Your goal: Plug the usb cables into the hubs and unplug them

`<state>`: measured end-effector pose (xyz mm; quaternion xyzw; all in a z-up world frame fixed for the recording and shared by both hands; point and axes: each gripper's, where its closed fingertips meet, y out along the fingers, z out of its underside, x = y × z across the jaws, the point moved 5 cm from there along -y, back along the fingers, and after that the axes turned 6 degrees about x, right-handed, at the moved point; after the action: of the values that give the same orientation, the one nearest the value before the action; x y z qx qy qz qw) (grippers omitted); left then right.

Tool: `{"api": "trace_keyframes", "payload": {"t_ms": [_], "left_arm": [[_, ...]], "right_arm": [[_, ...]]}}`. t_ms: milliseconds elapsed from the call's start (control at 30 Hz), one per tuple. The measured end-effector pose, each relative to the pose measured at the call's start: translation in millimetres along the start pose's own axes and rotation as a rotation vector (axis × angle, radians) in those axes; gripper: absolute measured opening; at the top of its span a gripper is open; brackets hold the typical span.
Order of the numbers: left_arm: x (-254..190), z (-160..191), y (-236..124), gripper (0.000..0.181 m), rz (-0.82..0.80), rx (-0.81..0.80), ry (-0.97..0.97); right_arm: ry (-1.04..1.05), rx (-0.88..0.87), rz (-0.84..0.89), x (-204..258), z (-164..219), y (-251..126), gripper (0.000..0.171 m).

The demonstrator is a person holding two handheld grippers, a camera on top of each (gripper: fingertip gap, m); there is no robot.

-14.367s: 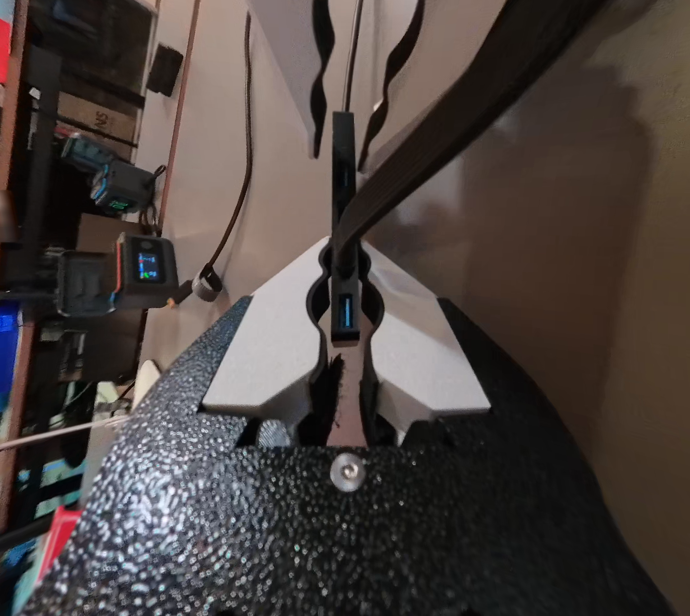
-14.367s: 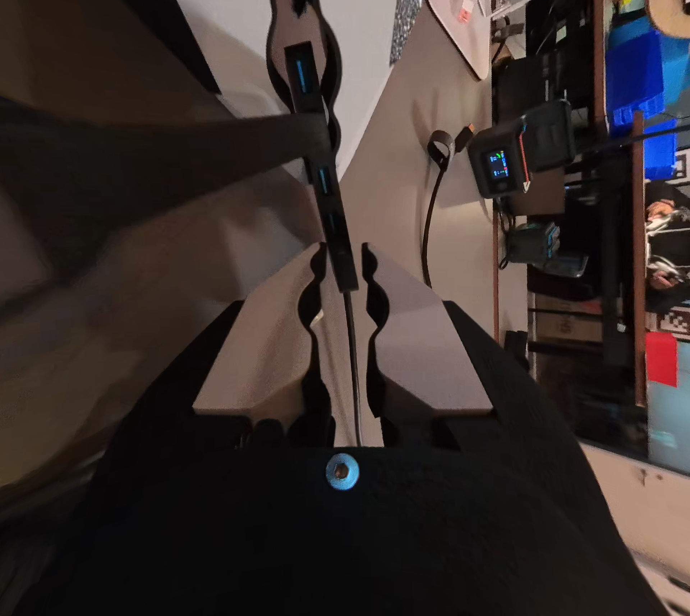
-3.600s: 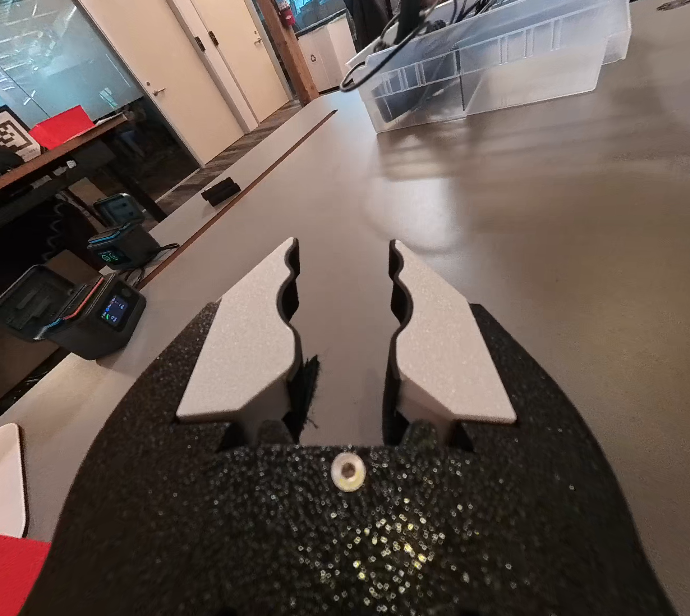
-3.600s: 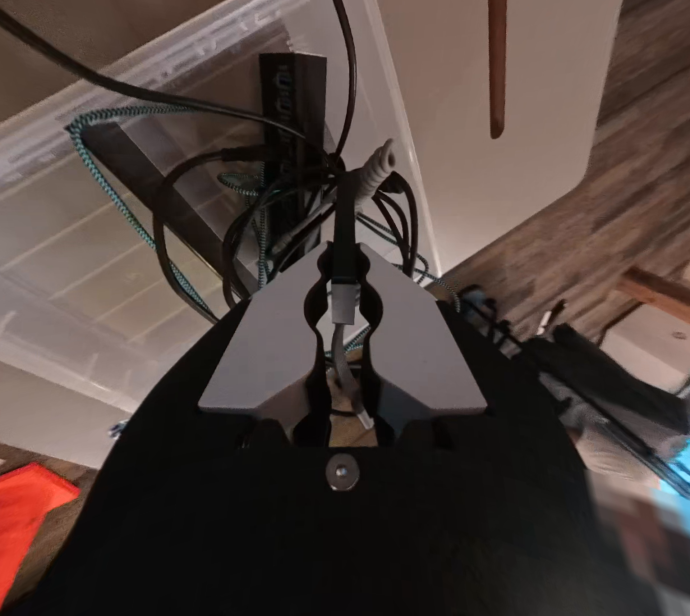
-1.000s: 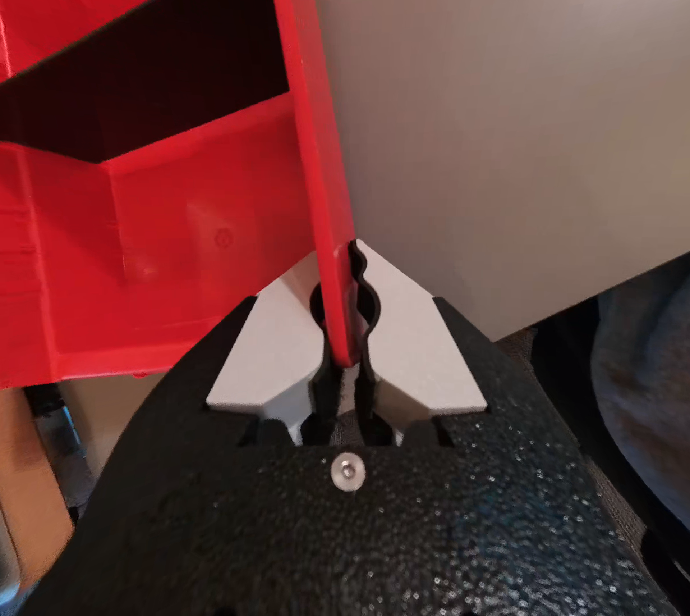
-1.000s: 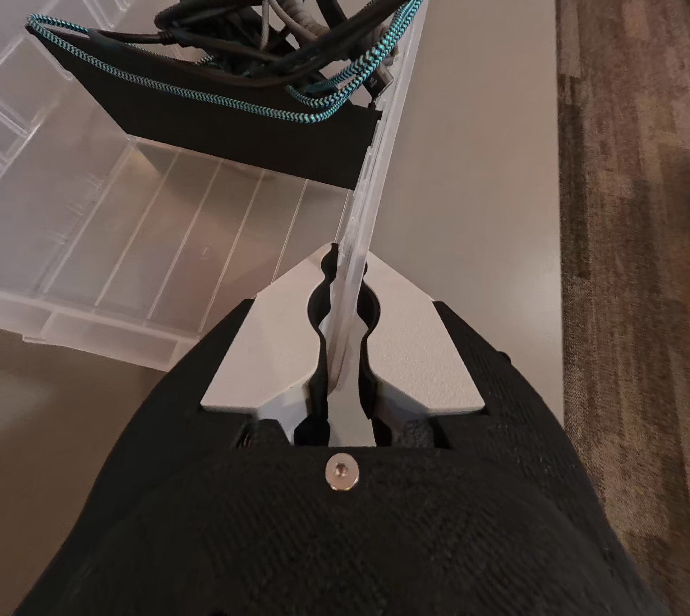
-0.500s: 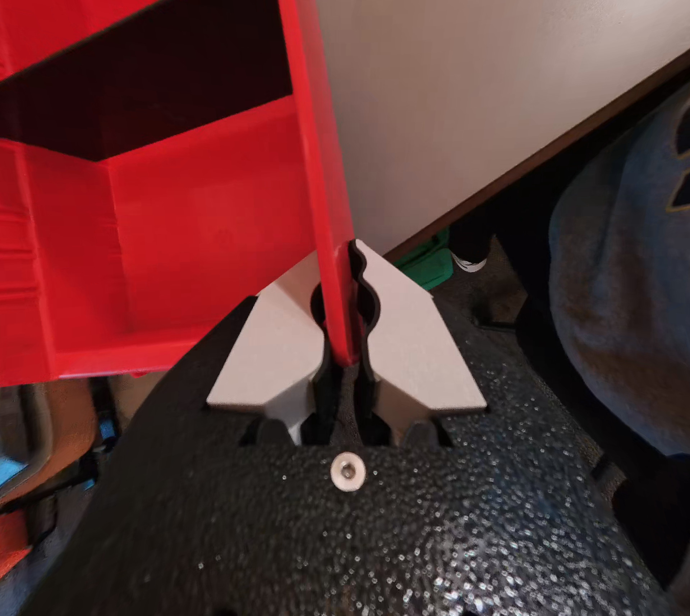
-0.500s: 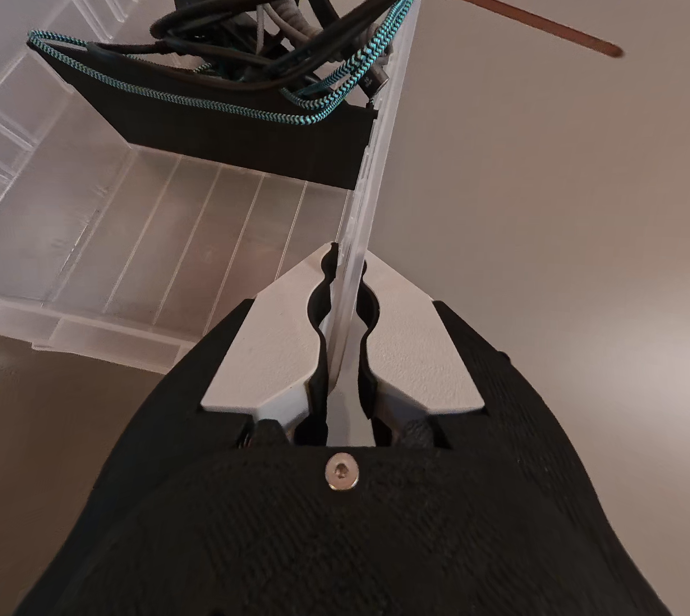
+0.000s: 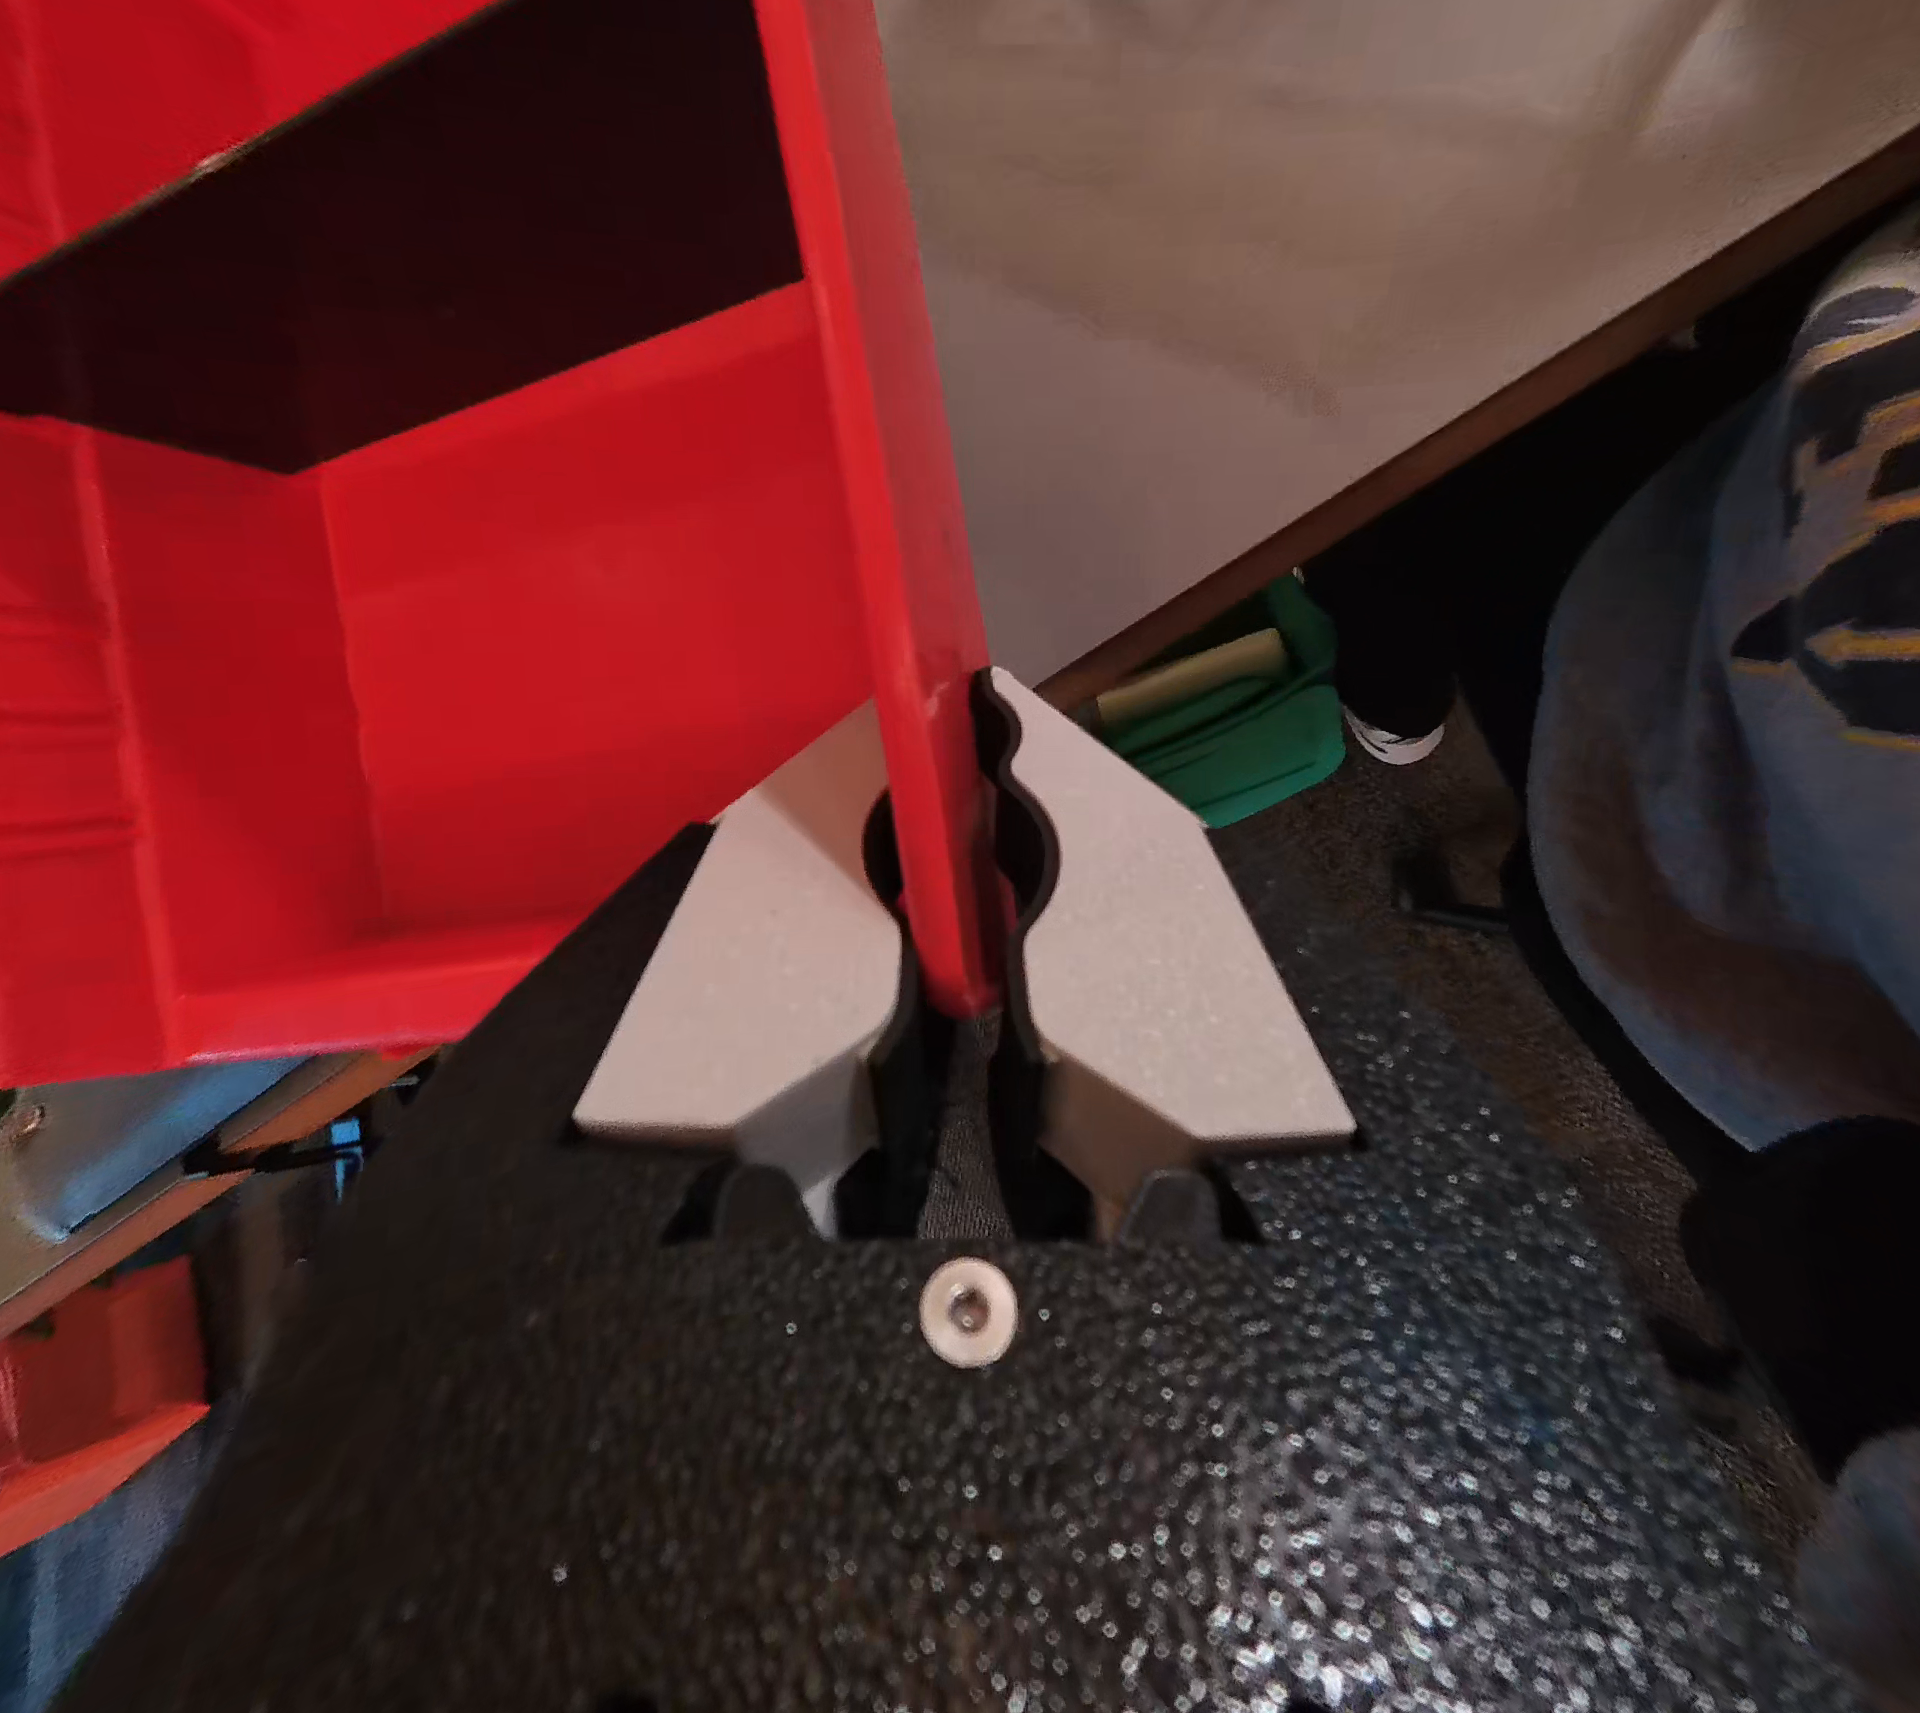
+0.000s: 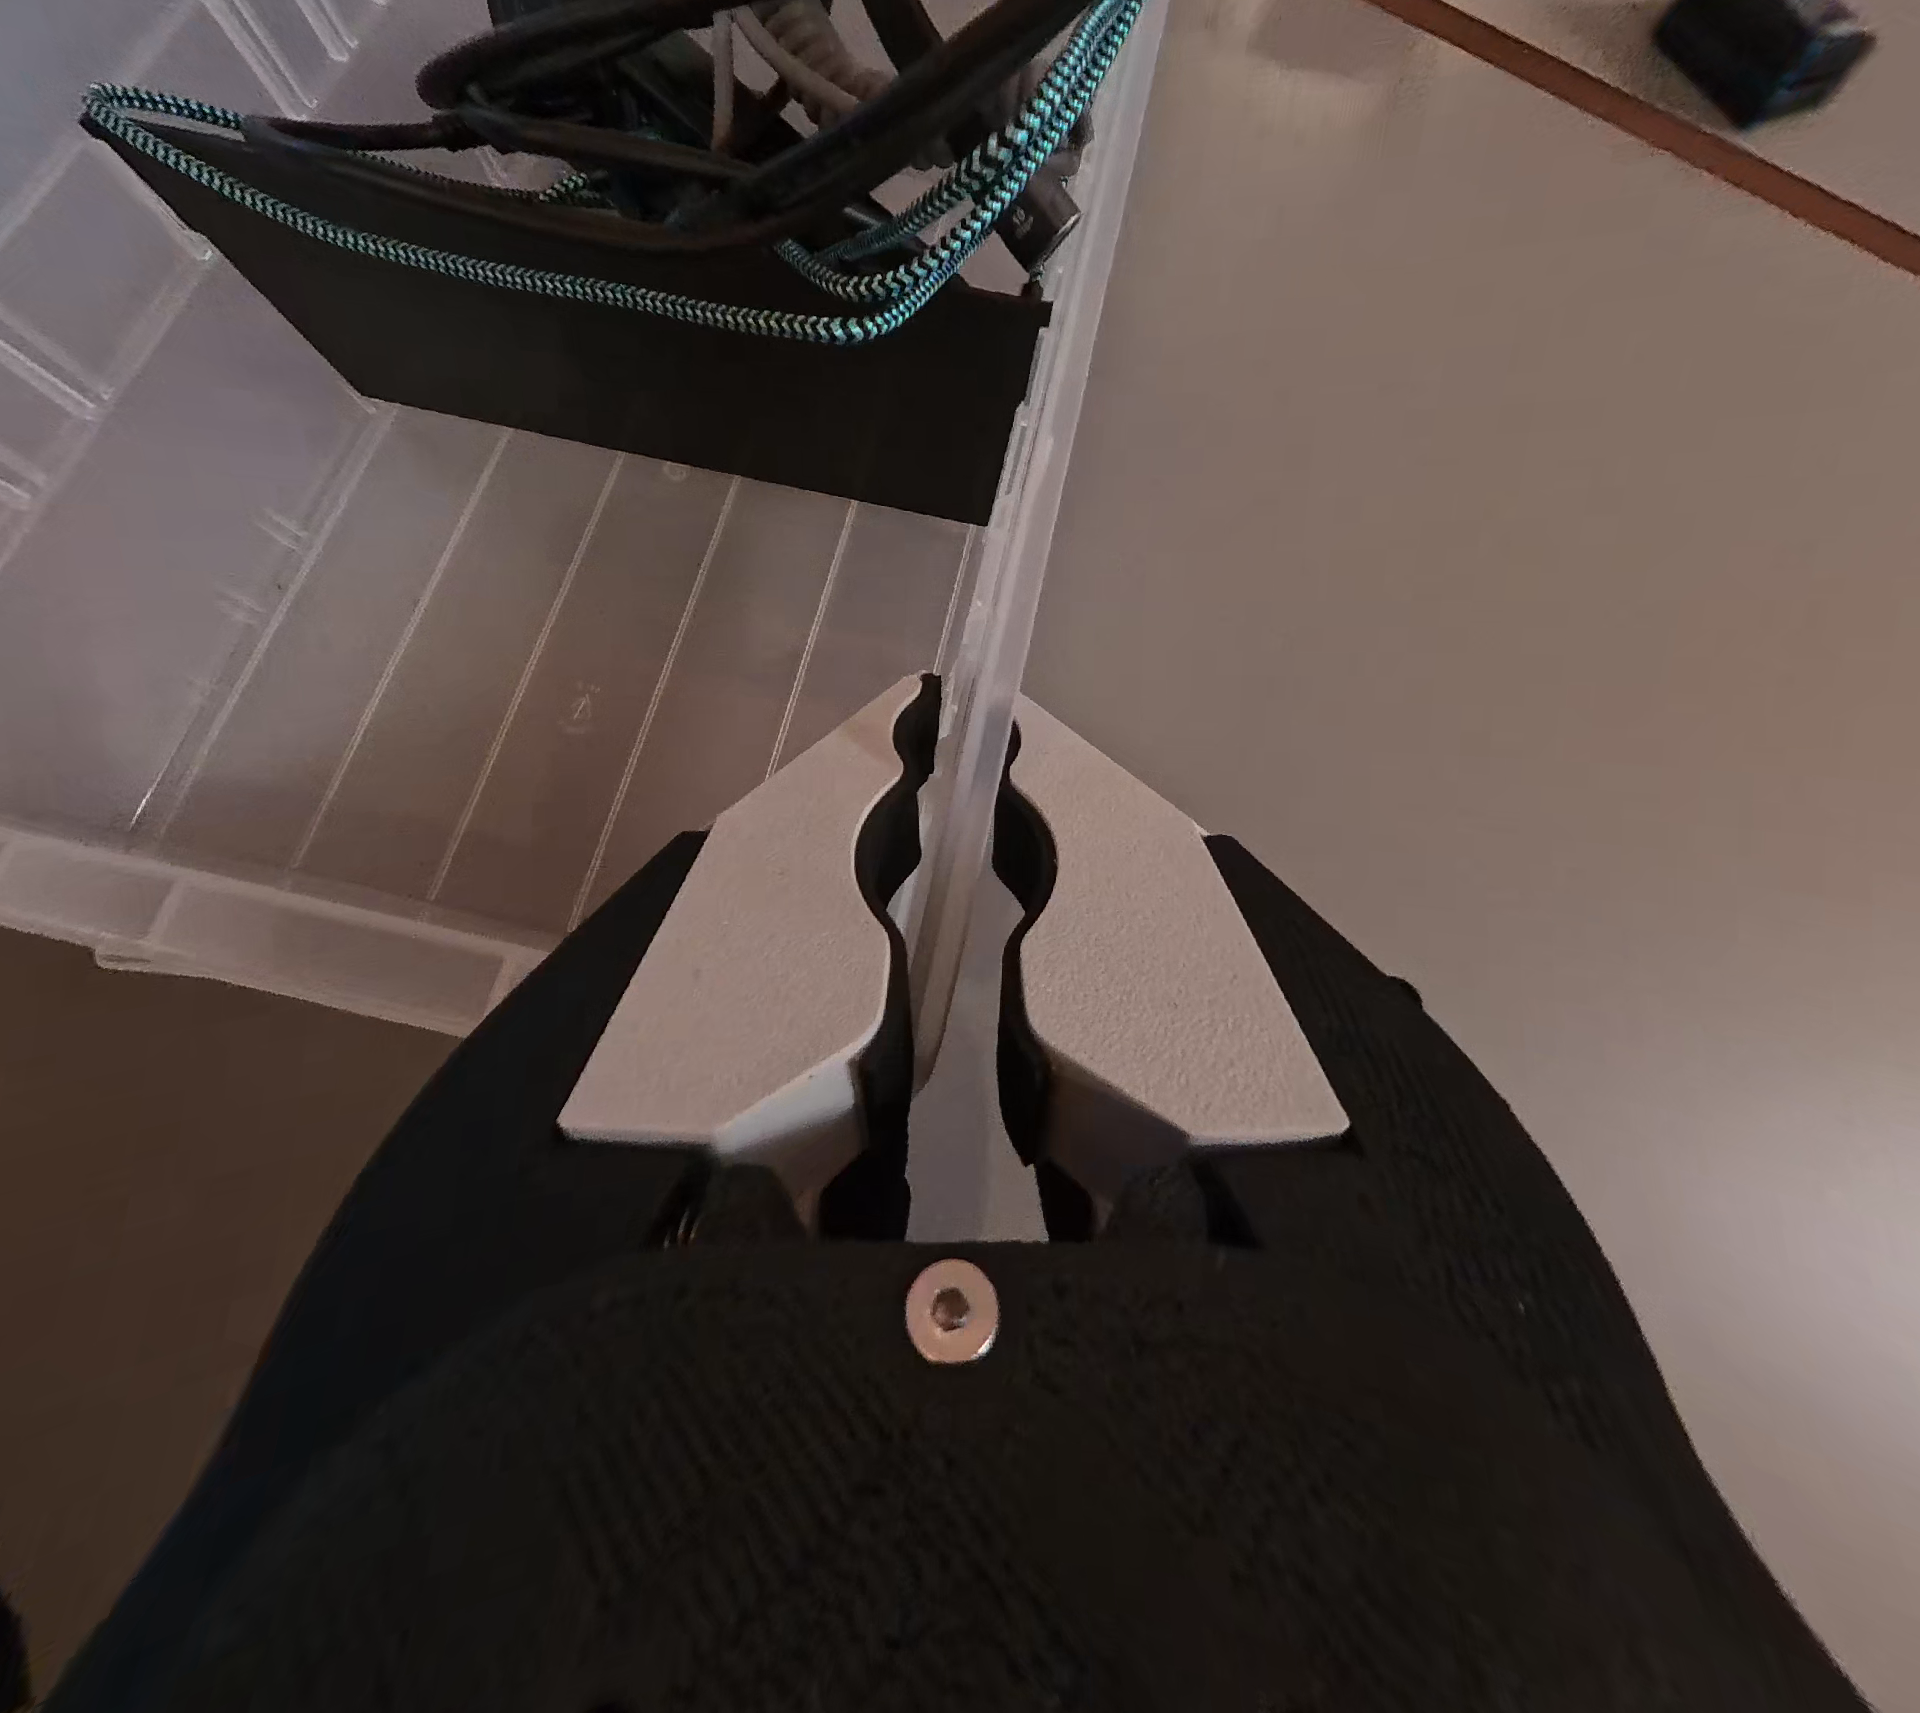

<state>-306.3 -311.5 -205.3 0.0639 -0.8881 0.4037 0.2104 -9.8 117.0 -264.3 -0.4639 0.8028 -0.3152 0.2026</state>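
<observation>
Cables (image 10: 831, 105) beyond bin-clamping fingers (image 10: 779, 936)

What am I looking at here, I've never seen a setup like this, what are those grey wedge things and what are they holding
There is no robot here. A person holds a two-finger gripping tool in each hand, and each picture comes from a camera on one tool, looking forward along its grey fingers.

In the left view, the left tool is shut on the side wall of a red bin, above the edge of a pale table. The bin's near compartment looks empty.

In the right view, the right tool is shut on the wall of a clear plastic bin. Behind its black divider lies a tangle of cables, some black, some teal-braided.
</observation>
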Motion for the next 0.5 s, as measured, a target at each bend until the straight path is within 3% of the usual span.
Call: {"api": "trace_keyframes", "payload": {"t_ms": [33,233,333,433,500], "left_arm": [[-1,0,-2,0.003,0.004,-0.011,-0.001],[-6,-12,-21,0.003,0.038,-0.082,0.046],[-7,-31,-35,0.003,0.049,-0.157,0.059],[-8,-61,-48,0.003,0.048,-0.221,0.114],[-10,-91,-50,0.002,0.063,-0.266,0.167]], "right_arm": [[0.000,-0.003,-0.001,15,-5,5,0.005],[-0.053,-0.068,-0.148,97,-30,27,0.029],[-0.028,-0.157,-0.278,119,-37,18,0.062],[0.033,-0.296,-0.305,101,-34,-25,0.075],[0.028,-0.374,-0.176,62,-24,-60,0.077]]}}
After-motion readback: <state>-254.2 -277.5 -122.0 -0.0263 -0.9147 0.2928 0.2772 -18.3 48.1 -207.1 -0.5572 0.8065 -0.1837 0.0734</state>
